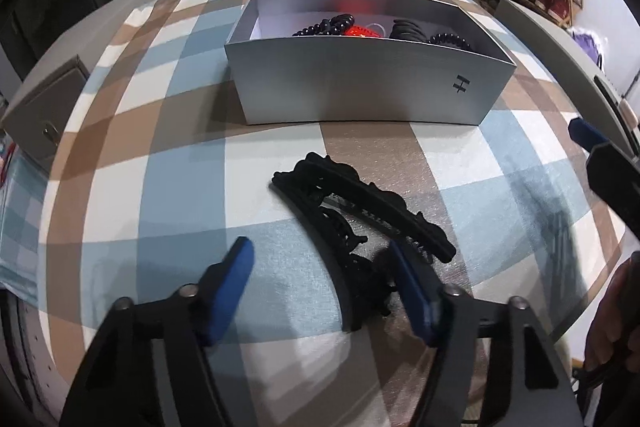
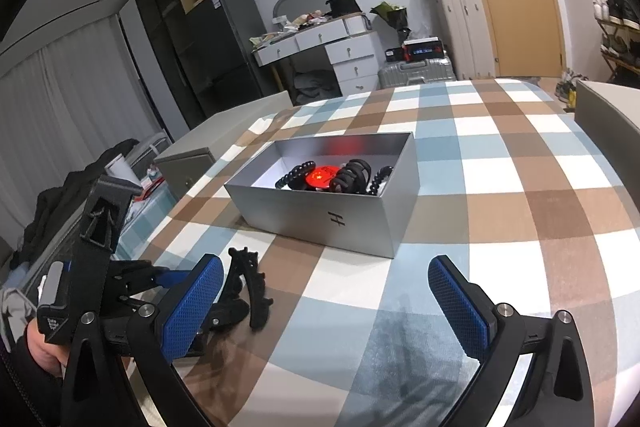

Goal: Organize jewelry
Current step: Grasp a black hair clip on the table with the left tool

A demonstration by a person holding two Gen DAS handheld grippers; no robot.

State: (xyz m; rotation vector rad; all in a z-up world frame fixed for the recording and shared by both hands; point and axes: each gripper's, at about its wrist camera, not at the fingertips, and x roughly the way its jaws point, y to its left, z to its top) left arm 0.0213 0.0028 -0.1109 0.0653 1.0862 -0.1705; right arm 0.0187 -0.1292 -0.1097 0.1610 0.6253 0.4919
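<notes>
now left gripper (image 1: pixel 320 267) straddles black hair clip (image 1: pixel 360 223), not clamped.

We record one table (image 2: pixel 500 163) covered by a checked cloth in blue, brown and white. Directly on it, toward the far middle, stands an open silver box (image 1: pixel 360 87) with a small dark mark on its near wall. Nearer to us, apart from the box, a black hair clip (image 1: pixel 360 219) lies on the cloth.
</notes>
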